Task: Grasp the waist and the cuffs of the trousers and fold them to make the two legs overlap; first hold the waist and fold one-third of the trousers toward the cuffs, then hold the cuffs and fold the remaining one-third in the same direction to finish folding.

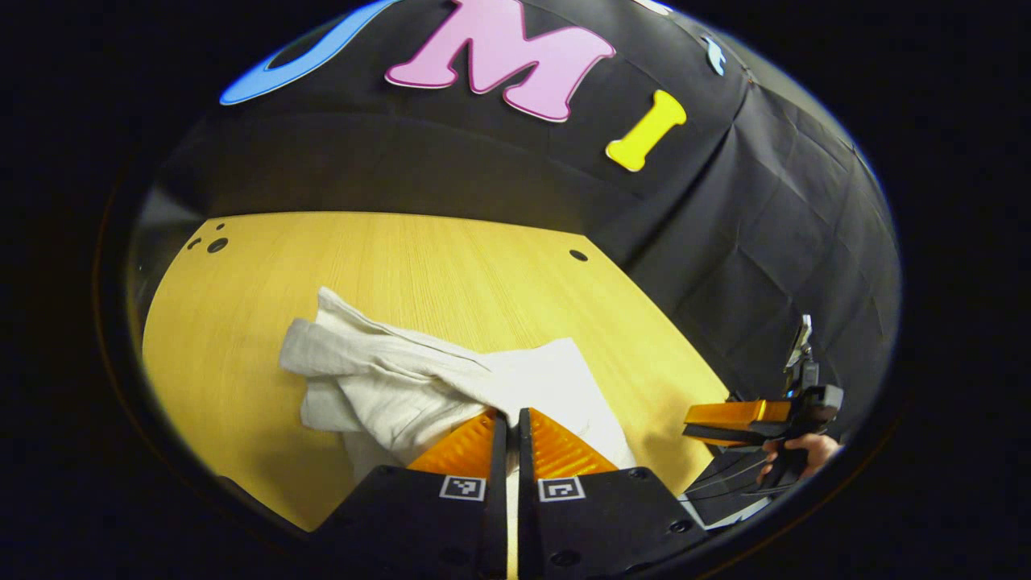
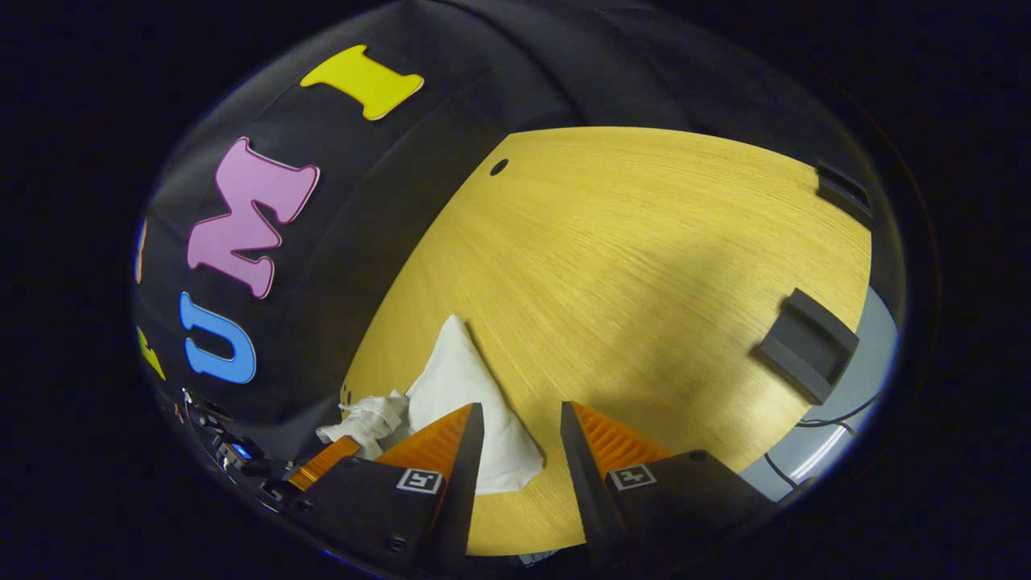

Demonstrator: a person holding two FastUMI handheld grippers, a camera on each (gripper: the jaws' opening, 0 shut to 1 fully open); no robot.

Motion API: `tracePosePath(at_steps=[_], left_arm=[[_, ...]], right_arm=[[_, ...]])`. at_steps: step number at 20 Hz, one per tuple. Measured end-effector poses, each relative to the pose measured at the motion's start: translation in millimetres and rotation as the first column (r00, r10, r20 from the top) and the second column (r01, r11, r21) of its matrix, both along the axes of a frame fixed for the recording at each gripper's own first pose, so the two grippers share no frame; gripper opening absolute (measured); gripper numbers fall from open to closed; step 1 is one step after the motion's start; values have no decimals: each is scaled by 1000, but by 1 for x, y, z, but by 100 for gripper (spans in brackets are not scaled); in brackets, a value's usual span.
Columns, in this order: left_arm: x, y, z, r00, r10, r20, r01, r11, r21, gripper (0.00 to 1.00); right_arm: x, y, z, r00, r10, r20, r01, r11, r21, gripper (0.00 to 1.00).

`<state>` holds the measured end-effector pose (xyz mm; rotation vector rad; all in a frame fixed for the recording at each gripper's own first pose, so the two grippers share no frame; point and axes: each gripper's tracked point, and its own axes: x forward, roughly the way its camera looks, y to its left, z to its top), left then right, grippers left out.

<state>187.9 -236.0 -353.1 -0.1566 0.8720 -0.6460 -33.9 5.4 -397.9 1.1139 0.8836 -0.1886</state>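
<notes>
Wooden surface [image 1: 419,258] carries the white trousers [image 1: 403,379], bunched and roughly folded near its front edge. Left gripper [image 1: 512,419] has its fingers nearly closed over the cloth; right gripper [image 2: 519,419] stands wide, empty. Tidy thirds look unfinished.

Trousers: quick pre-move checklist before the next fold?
1. Left gripper gripping trousers: cannot tell; fingers nearly together at the cloth's near edge.
2. Right gripper has cloth: not ok; fingers apart, bare table between them.
3. Trousers flat: not ok; bunched and wrinkled.
4. Waist or cuffs identifiable: cannot tell.
5. Trousers fully on table: ok.
</notes>
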Motion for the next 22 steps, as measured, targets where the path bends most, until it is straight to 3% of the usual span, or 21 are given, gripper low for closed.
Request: tracePosePath(at_steps=[4,6,7,8,9,10,12,13,14,18,20,22], left_arm=[[-4,-11,-8,991,-107,74,97,987,132,14],[-10,-25,-5,973,-189,135,159,966,202,22],[-13,-29,-2,958,-232,170,191,955,228,34],[-18,-37,2,941,-275,197,225,943,245,38],[-20,-43,4,924,-313,218,255,932,257,53],[-24,-50,5,909,-346,233,282,922,266,50],[-31,-60,6,876,-407,260,330,898,292,64],[-37,-64,7,853,-443,275,358,882,308,72],[-41,-69,8,826,-484,289,385,859,337,73],[-47,-71,6,689,-636,347,453,752,478,89],[-56,-75,14,629,-679,378,480,722,498,91],[-63,-78,25,603,-686,406,491,721,489,92]], right_arm=[[-17,-23,-2,998,-56,-19,56,998,-14,60],[-22,-32,-2,997,-78,-20,78,997,-17,60],[-24,-35,-1,996,-87,-18,87,996,-20,60],[-25,-39,1,995,-95,-19,94,995,-26,60],[-27,-42,0,995,-101,-20,100,995,-30,60],[-29,-45,-1,994,-106,-22,105,994,-33,60],[-33,-48,-1,993,-115,-27,115,993,-34,60],[-34,-48,-1,993,-118,-29,117,992,-36,60],[-38,-48,-1,992,-119,-32,118,992,-38,60],[-41,-48,-1,991,-128,-35,126,991,-36,60],[-42,-47,0,992,-122,-35,120,992,-42,60],[-42,-44,1,993,-115,-34,113,993,-42,60]])
